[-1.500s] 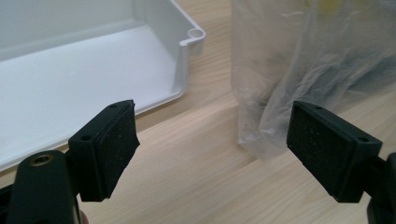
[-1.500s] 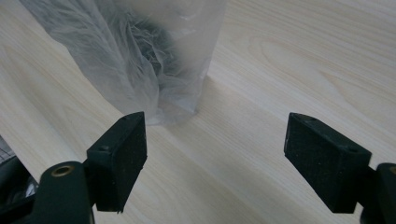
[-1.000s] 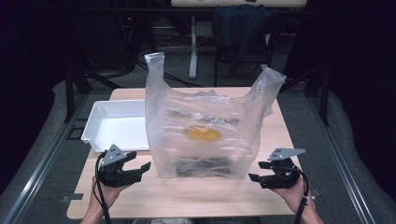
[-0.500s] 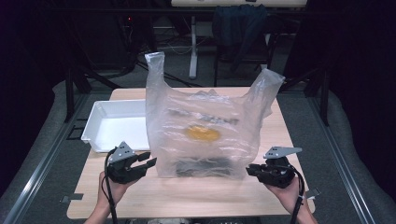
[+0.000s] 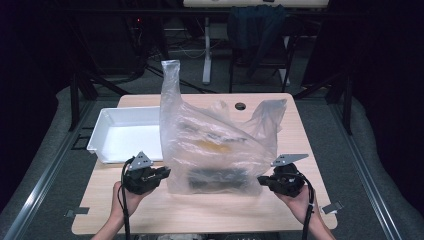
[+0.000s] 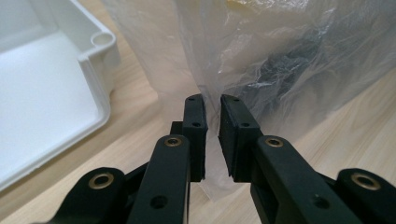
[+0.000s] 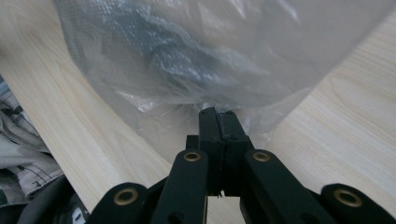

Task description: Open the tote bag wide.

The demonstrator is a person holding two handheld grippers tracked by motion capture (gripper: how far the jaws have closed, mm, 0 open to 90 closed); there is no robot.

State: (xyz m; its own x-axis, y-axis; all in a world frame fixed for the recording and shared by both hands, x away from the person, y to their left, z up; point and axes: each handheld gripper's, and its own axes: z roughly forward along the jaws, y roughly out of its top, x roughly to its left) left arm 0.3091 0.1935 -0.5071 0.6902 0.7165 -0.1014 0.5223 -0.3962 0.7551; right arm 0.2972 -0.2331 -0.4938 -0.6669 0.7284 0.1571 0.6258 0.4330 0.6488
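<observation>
The left hand-held gripper [image 6: 212,105] sits at the bottom left corner of the big clear plastic bag [image 5: 215,145]. Its jaws have just been closing, and now a thin fold of the bag is between them with only a small gap left, so it looks like it is pinching the plastic or just about to. The right hand-held gripper [image 7: 218,115] is at the bottom right corner of the bag. Its jaws have just been closing too, and now they are pressed tight together on a bit of the plastic. A second ago both hand-held grippers were spread wide and a little away from the bag; now they have come in to its two bottom corners. The bag stands in the middle of the table [image 5: 150,210], with dark things [image 5: 215,177] and something yellow [image 5: 215,146] inside. A white tray [image 5: 107,150] lies just left of the bag, near the left hand-held gripper. With both bottom corners caught, the person is probably ready to lift the bottom and tip the things out.
</observation>
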